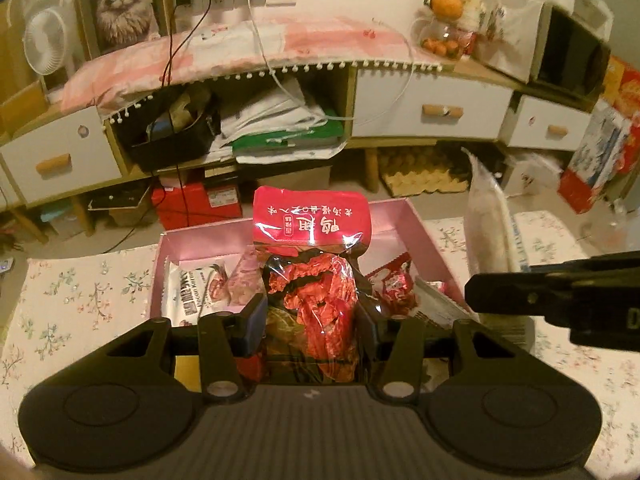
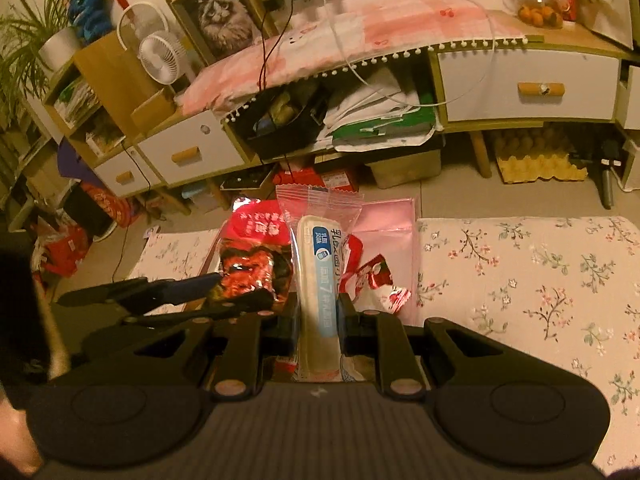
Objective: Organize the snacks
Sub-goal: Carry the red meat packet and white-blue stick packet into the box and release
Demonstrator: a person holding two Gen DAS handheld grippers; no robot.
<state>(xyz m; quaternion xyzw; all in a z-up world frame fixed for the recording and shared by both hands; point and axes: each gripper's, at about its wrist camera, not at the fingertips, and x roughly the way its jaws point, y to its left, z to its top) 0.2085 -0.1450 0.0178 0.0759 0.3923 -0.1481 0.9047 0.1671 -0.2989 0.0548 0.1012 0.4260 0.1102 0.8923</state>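
Left gripper (image 1: 311,312): both pads clamped on a clear-windowed red snack bag (image 1: 310,264) with a red printed header, held upright, header at 12 o'clock over the pink cardboard box (image 1: 416,224).

Right gripper (image 2: 319,312): jaws pinched on a slim white bread roll in a clear crimped wrapper (image 2: 318,264) with a blue label, also upright; it hangs at the box's right edge.

Box contents: white nut packet (image 1: 190,292) at 9 o'clock of the red bag, small red foil-wrapped snacks (image 1: 394,284) at 3 o'clock. Centre looks nearly full.

Judgement: step in hand is placing both packs. Lower one at a time, red bag first, laid flat toward the far wall; release only once it rests.

Clearance: grippers sit close, the right one's finger at 3 o'clock in the left view. Box walls close on both sides. Floral tablecloth (image 2: 540,280) at 3 o'clock lies bare: good retreat room.
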